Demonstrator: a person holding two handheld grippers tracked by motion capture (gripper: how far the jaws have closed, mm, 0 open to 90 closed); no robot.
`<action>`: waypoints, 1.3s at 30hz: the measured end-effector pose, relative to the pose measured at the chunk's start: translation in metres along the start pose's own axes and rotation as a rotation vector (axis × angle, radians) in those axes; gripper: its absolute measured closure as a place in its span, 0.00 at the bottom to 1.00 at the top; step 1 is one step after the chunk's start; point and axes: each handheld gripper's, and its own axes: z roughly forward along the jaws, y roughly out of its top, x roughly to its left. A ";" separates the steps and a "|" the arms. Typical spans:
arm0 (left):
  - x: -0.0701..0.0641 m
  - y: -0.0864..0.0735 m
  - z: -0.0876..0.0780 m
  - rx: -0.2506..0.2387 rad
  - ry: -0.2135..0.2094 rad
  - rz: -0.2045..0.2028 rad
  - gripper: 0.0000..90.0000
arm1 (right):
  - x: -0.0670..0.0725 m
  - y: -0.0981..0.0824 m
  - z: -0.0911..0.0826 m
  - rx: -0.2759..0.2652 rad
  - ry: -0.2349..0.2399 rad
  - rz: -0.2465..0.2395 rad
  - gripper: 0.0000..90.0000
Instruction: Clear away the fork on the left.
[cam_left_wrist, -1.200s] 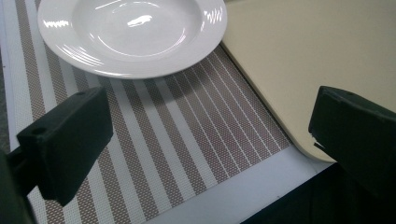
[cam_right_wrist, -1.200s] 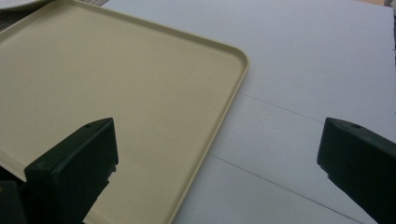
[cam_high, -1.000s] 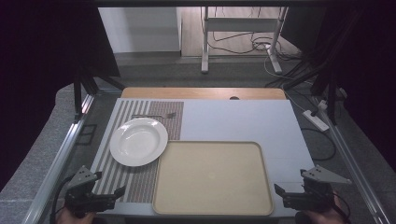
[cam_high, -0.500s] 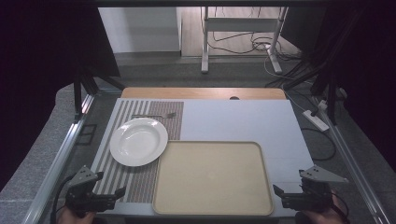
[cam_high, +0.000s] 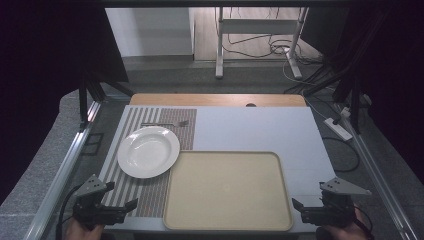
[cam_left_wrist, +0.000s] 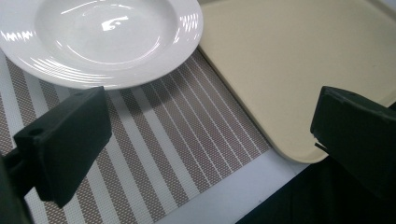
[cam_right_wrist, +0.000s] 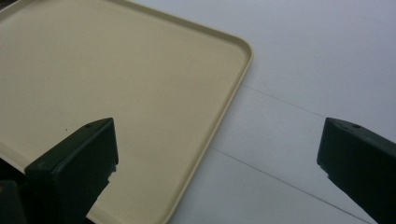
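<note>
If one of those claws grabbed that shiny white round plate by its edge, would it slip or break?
The white round plate shows bright glare, so its glazed rim is probably slick for the left gripper, whose jaws stand wide open. It looks like ceramic: likely stiff, fairly heavy and apt to chip if dropped. Pushed, it may drag on the woven striped placemat rather than glide.

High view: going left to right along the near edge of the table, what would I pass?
Left gripper → striped placemat → beige tray → bare white table top → right gripper.
</note>
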 end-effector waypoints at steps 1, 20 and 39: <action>0.000 0.001 0.002 0.008 0.001 0.006 0.00 | 0.000 0.000 0.000 0.000 0.000 0.000 0.00; 0.018 0.020 0.033 0.031 -0.001 0.043 0.00 | 0.001 0.000 0.001 0.008 0.006 -0.013 0.00; 0.042 0.054 0.077 0.052 -0.053 0.055 0.00 | 0.001 0.000 0.001 0.012 0.007 -0.009 0.00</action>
